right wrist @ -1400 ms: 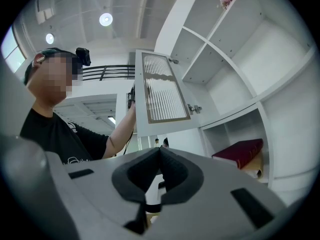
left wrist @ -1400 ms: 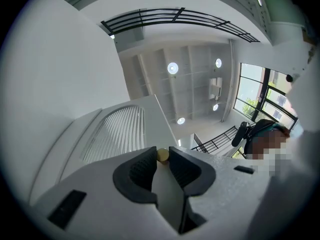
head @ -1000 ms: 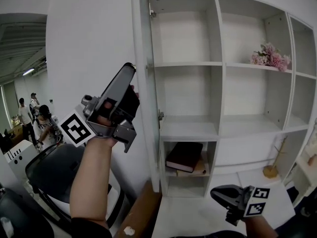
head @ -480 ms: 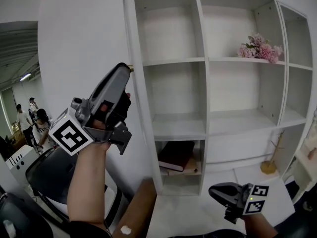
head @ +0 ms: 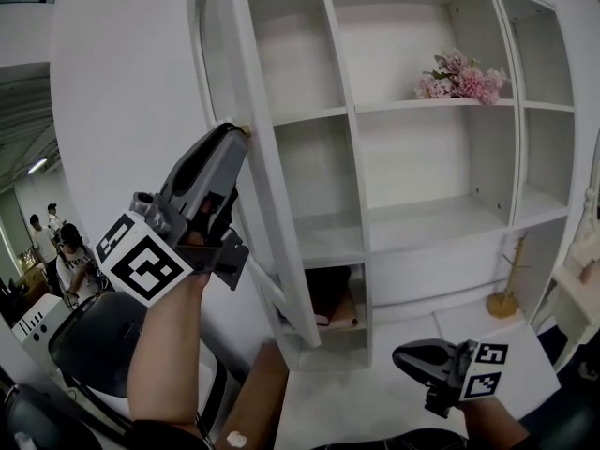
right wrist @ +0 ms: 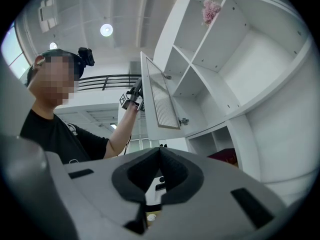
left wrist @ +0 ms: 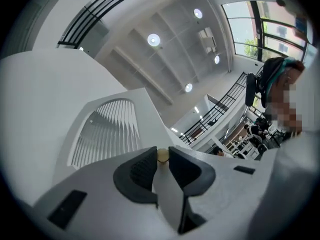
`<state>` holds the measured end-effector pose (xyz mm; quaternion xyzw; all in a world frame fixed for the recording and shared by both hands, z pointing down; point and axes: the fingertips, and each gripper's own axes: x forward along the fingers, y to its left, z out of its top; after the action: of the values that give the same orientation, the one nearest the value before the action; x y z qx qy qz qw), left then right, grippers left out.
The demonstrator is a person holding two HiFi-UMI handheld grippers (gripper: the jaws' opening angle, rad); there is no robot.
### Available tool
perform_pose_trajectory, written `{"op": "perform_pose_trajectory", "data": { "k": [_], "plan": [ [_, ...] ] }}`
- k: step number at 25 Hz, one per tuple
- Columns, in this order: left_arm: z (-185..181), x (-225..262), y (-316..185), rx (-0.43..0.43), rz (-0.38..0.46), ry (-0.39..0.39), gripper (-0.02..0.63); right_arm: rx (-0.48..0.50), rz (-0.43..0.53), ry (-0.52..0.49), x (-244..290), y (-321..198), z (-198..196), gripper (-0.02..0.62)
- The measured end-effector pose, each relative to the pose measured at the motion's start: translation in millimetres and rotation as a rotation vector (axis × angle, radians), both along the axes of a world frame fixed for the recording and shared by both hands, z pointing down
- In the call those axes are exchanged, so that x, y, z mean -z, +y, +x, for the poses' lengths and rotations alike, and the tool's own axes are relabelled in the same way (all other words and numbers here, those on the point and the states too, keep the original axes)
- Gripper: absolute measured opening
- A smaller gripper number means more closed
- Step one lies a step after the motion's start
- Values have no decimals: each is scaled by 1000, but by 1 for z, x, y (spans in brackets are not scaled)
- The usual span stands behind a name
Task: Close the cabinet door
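Observation:
The white cabinet door (head: 255, 172) with a slatted arched panel stands partly swung out from the left column of the shelf unit. My left gripper (head: 240, 131) reaches up to its free edge, shut on the small brass knob (left wrist: 163, 155), which sits pinched between the dark pads (left wrist: 142, 170). The door's panel (left wrist: 107, 134) fills the left of the left gripper view. In the right gripper view the door (right wrist: 160, 101) hangs out from its hinges, with the left gripper (right wrist: 134, 99) at its edge. My right gripper (head: 405, 354) hangs low at the right, shut and empty.
The white shelf unit (head: 422, 223) holds pink flowers (head: 459, 75) up high and a dark book (head: 330, 296) in a low compartment behind the door. A wooden stand (head: 506, 293) is at lower right. A black chair (head: 84, 336) and people (head: 70, 256) are at the left.
The door has swung from edge-on toward the shelves, now covering part of the left column. My left gripper moved with it, still on the knob. The right gripper barely moved.

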<state>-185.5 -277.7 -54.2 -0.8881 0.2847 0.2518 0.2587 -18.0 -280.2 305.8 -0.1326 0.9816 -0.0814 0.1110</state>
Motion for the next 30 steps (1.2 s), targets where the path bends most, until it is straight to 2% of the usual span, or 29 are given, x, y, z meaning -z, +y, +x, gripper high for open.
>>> {"op": "perform_pose_trajectory", "data": {
  "k": [7,12,30],
  "plan": [
    [41,-2,-31,131,21,-47,75,-14,6,-13,1,-13,30,7],
    [58,-3,-48,185,37,-59,75,-44,1,-19,0,-22,53,6],
    [97,-3,-103,380,85,-105,75,-85,-23,-47,-8,-56,104,6]
  ]
}}
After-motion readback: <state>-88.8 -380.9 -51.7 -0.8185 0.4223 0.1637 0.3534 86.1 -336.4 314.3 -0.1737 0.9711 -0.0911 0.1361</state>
